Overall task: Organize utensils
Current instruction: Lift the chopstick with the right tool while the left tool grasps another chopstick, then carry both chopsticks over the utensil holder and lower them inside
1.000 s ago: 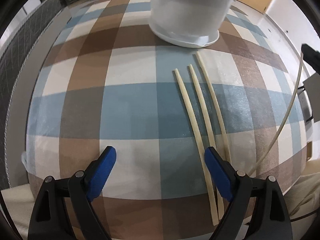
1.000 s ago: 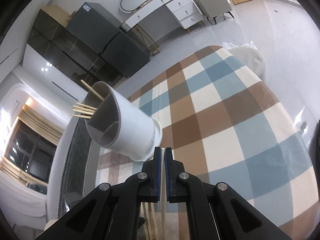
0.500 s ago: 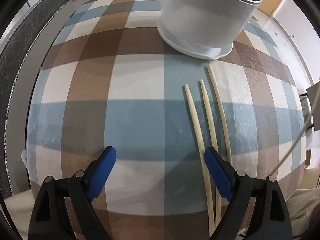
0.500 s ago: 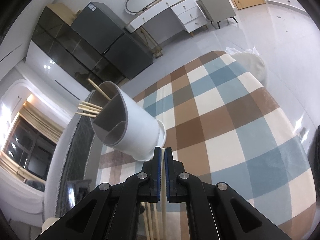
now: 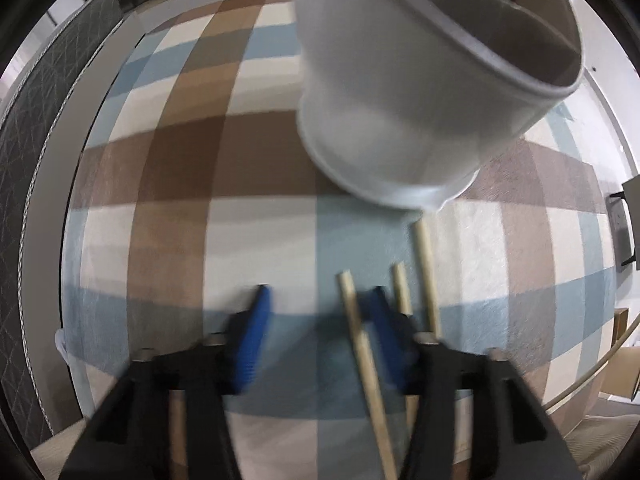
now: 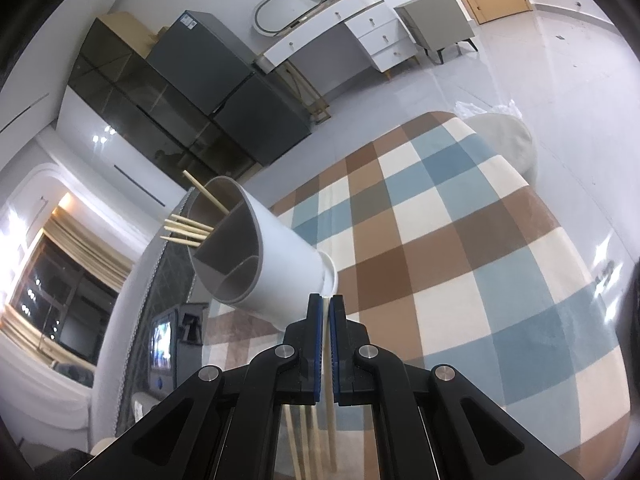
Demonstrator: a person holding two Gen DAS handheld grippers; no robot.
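Chopsticks, three pale wooden, lower centre on checked tablecloth, below white cylindrical utensil holder, left gripper jaws apart around one, right gripper clamped on pale wooden chopstick.

Left wrist view is motion-blurred throughout: the left gripper's blue-padded black fingers are smeared, the pale wooden chopsticks and the white plastic utensil holder have soft edges, and a dim shadow lies across the blue, brown and cream checked tablecloth beneath the fingers. Right wrist view is sharp and evenly bright, with specular glare patches on the glossy pale floor and on the dark glass-fronted cabinet, plus warm lamp glow at the left edge. Both views show strong fisheye curvature and a black vignette at the corners.
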